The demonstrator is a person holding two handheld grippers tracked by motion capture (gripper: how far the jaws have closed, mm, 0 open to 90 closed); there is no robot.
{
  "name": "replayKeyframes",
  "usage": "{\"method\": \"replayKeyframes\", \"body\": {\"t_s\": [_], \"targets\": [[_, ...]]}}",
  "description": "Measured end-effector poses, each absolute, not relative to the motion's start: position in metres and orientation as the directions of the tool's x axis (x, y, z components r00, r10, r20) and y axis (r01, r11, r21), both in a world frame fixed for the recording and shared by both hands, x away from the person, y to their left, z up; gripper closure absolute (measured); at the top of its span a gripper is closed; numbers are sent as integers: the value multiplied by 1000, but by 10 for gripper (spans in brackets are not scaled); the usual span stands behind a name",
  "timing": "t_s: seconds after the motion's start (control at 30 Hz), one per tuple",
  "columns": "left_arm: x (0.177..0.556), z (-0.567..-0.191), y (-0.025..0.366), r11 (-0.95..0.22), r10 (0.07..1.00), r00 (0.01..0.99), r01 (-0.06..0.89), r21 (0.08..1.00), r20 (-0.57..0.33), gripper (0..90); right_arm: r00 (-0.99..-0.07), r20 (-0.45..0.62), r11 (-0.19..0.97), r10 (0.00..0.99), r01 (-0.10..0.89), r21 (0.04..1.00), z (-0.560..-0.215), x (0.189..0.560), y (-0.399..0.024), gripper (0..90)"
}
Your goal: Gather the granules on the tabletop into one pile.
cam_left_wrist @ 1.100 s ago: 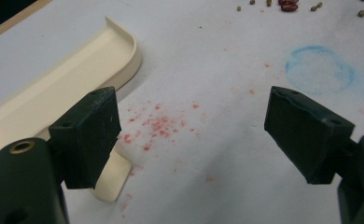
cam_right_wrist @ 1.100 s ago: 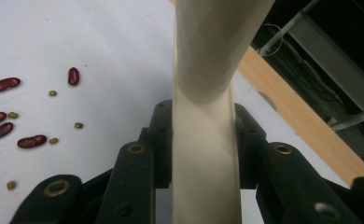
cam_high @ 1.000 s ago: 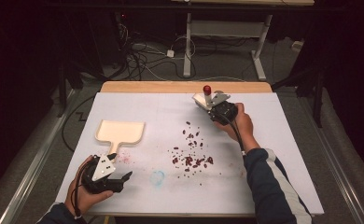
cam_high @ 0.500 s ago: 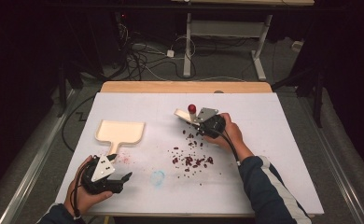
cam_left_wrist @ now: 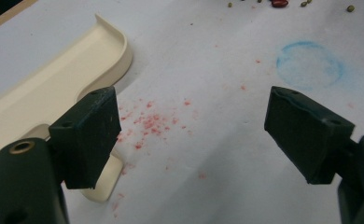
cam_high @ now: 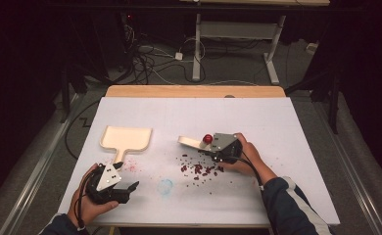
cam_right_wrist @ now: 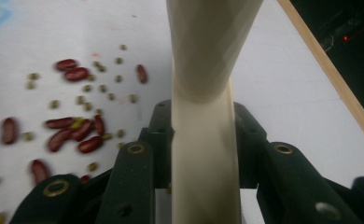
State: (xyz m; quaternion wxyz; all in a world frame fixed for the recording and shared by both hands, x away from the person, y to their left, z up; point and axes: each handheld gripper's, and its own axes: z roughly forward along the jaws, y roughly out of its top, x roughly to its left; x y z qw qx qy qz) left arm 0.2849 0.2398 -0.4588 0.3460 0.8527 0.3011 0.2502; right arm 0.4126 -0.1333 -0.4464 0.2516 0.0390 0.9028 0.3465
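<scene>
A cream dustpan (cam_high: 126, 138) lies at the left of the white table, handle toward me; the left gripper view shows the dustpan (cam_left_wrist: 45, 88) just beside one jaw. My left gripper (cam_high: 127, 175) rests near the front edge with its jaws wide apart; in its own view the left gripper (cam_left_wrist: 189, 135) holds nothing. My right gripper (cam_high: 209, 148) is shut on the handle of a cream sweeping tool (cam_high: 189, 142), which has a red knob (cam_high: 207, 138) above it. That tool (cam_right_wrist: 208, 56) juts forward from the right gripper (cam_right_wrist: 203, 135). Red and green beans (cam_high: 199, 169) lie scattered beneath it.
A faint blue ring (cam_high: 165, 186) is drawn on the table between the two hands, and red speckles (cam_left_wrist: 147, 123) stain the surface by the dustpan handle. A wooden strip (cam_high: 194, 91) marks the far table edge, with cables and table legs on the floor beyond.
My right gripper has carried the cream tool from the far middle of the table toward me and leftward, down to the bean pile. The left gripper has stayed put.
</scene>
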Motion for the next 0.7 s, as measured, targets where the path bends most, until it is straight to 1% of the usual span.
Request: {"method": "replayKeyframes", "body": {"t_s": [0.07, 0.1, 0.2, 0.3, 0.37, 0.43, 0.53, 0.7], "targets": [[284, -459, 239, -573, 690, 695, 352, 740, 203, 176, -880, -417, 751, 228, -113, 650, -447, 402, -134, 678], [284, -459, 238, -575, 688, 697, 351, 739, 204, 176, -887, -414, 751, 204, -130, 648, -448, 393, -135, 678], [283, -458, 237, -578, 684, 700, 345, 740, 207, 176, -891, -410, 745, 197, -135, 653, -448, 386, -136, 678], [282, -458, 237, -579, 682, 701, 343, 740, 209, 176, -898, -412, 751, 156, -164, 640, -445, 377, -139, 678], [282, -458, 237, -579, 682, 701, 343, 740, 210, 176, -899, -411, 751, 151, -166, 639, -443, 372, -140, 678], [282, -458, 237, -580, 681, 701, 341, 740, 211, 176, -904, -397, 739, 160, -157, 655, -442, 368, -142, 679], [281, -457, 236, -583, 679, 702, 339, 738, 215, 176, -898, -408, 738, 164, -163, 655, -441, 367, -143, 680], [281, -458, 236, -585, 678, 702, 337, 737, 217, 176, -878, -432, 726, 204, -160, 669, -432, 371, -146, 682]]}}
